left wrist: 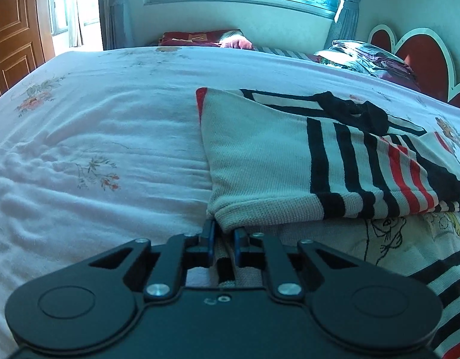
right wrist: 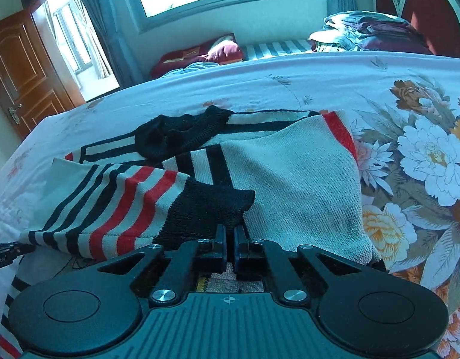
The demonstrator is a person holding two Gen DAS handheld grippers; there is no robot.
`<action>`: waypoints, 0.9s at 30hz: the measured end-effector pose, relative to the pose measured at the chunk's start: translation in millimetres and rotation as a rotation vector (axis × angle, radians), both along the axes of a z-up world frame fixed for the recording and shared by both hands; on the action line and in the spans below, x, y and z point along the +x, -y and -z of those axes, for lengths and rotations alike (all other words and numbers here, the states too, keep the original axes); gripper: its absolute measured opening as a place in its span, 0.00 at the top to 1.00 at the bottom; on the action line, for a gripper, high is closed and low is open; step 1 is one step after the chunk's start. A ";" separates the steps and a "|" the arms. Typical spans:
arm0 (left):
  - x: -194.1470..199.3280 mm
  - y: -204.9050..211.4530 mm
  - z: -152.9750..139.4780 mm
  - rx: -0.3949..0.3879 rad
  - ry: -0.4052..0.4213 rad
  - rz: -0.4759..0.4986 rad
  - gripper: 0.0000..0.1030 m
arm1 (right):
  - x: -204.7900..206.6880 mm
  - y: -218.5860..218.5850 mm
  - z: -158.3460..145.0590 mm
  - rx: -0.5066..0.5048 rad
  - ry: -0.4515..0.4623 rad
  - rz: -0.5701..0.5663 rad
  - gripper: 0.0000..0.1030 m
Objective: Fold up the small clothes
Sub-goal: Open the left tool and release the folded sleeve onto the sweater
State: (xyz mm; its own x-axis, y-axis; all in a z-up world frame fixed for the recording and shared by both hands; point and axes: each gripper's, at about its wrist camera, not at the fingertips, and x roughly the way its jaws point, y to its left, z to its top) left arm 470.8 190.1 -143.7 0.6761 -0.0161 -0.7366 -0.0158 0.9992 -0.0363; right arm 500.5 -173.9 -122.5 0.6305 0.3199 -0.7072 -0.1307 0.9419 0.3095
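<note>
A bed with a flowery sheet [left wrist: 95, 113] is filling the room. The striped knit sweater [left wrist: 274, 155] is lying at the middle right of the frame. The left hand-held gripper [left wrist: 223, 232] is pinching its near corner, and the right hand-held gripper [right wrist: 230, 234] is pinching the black cuff [right wrist: 212, 206]. I think a fold is starting; next, both should lift together and carry the edge across.

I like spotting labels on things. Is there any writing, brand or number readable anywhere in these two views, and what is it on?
"...Robot.AI": white letters, start cut off, on the black left gripper at the right view's edge.
Gold marking on the dark red cushion by the window: too blurred to read.
Cartoon drawing on the sweater: no lettering legible.
Nothing else carries readable text.
</note>
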 end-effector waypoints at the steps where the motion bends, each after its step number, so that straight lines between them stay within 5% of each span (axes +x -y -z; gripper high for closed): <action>1: 0.0 -0.4 -0.3 -0.004 -0.001 -0.002 0.89 | -2.3 -0.4 -1.0 0.001 0.002 -0.001 0.96; 8: 3.6 0.3 -0.6 0.013 -0.022 0.016 0.87 | -1.1 2.5 10.4 -0.006 -0.034 0.004 0.97; 11: -3.2 -2.6 -7.7 0.009 -0.029 0.023 0.74 | 0.3 11.7 4.3 0.025 -0.022 0.056 0.96; 15: -31.7 -6.3 -40.0 -0.044 0.062 0.009 0.57 | -3.5 15.8 -20.0 0.026 0.053 0.051 0.96; 19: -18.7 11.8 -44.2 -0.079 0.094 0.040 0.57 | 8.9 0.0 -13.3 0.001 0.020 -0.002 0.96; 22: 7.3 21.2 -15.4 -0.101 -0.006 0.048 0.58 | 17.2 -10.7 11.9 -0.058 -0.100 -0.021 0.96; 27: 6.7 26.7 -5.9 -0.054 -0.009 0.091 0.59 | 5.1 3.8 1.9 -0.003 -0.038 0.008 0.96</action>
